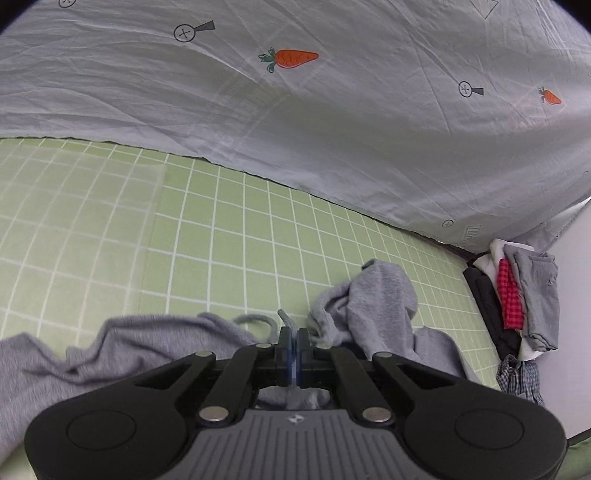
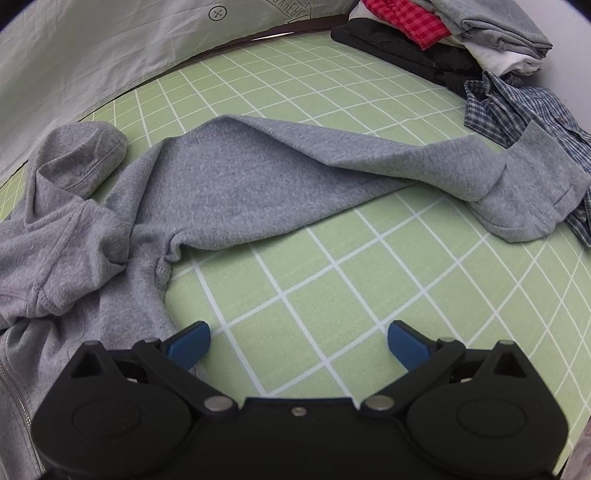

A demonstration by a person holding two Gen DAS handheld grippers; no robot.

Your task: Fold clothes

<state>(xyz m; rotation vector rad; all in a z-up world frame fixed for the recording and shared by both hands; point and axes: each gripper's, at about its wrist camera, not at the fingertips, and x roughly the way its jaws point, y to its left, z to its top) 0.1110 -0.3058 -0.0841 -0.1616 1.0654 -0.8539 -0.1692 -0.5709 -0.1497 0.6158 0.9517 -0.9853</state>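
A grey zip hoodie (image 2: 229,184) lies crumpled on the green checked sheet (image 2: 332,288). Its hood (image 2: 85,155) is at the left, and one sleeve stretches right to a cuff (image 2: 532,192) resting on a plaid shirt. In the left wrist view my left gripper (image 1: 294,334) is shut on a pinch of the grey hoodie (image 1: 376,295), and a bit of fabric pokes out above the pads. My right gripper (image 2: 298,338) stands open over bare sheet. Its left fingertip (image 2: 188,341) is at the hoodie's edge, and nothing is between the fingers.
A pale quilt with carrot prints (image 1: 295,110) covers the far side of the bed. A stack of folded clothes (image 2: 443,33) sits at the far right corner, with a blue plaid shirt (image 2: 517,110) loose in front of it.
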